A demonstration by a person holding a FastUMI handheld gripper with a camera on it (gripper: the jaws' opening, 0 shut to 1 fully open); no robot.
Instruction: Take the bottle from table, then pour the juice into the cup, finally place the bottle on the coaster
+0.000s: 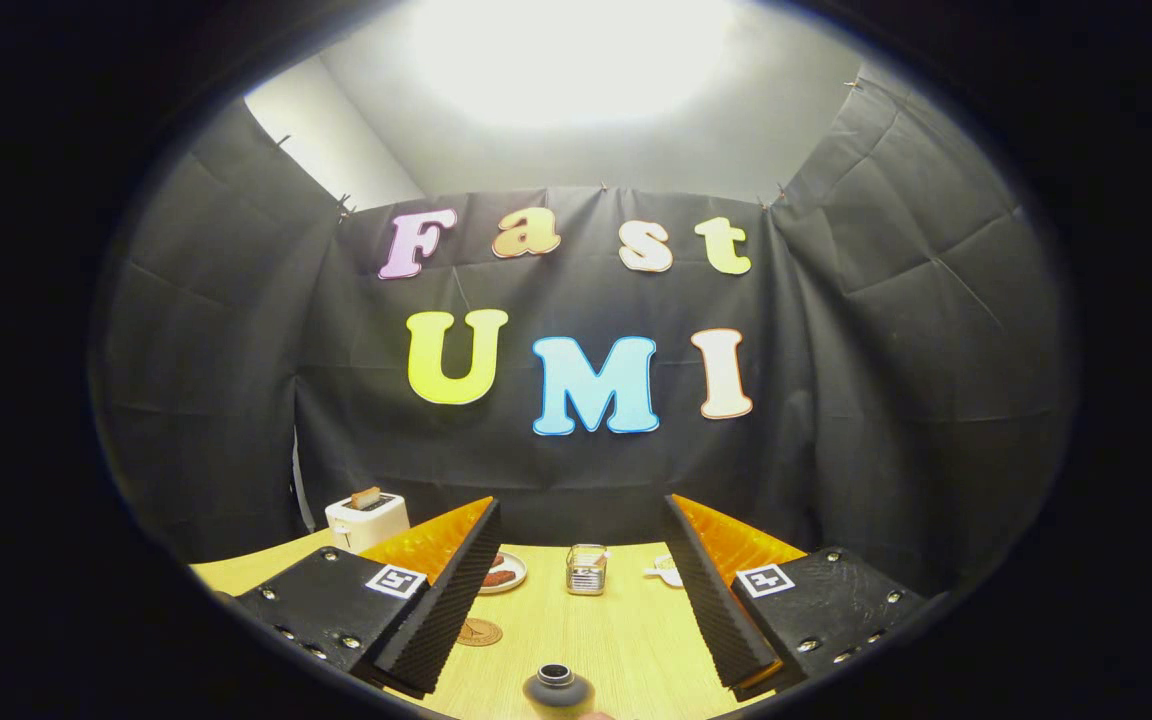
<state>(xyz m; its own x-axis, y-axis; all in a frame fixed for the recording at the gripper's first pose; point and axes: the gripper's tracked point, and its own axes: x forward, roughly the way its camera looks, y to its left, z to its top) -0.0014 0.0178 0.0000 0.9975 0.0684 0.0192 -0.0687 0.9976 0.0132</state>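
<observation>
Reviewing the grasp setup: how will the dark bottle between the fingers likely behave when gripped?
The bottle, seen from above between the open tool, looks round, so it may twist or slip. Its open neck suggests spill risk if tipped. Weight can't be judged.

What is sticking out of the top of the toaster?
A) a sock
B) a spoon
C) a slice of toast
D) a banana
C: a slice of toast pokes up from the slot of the toaster, which stands on the table beyond the open gripper.
</observation>
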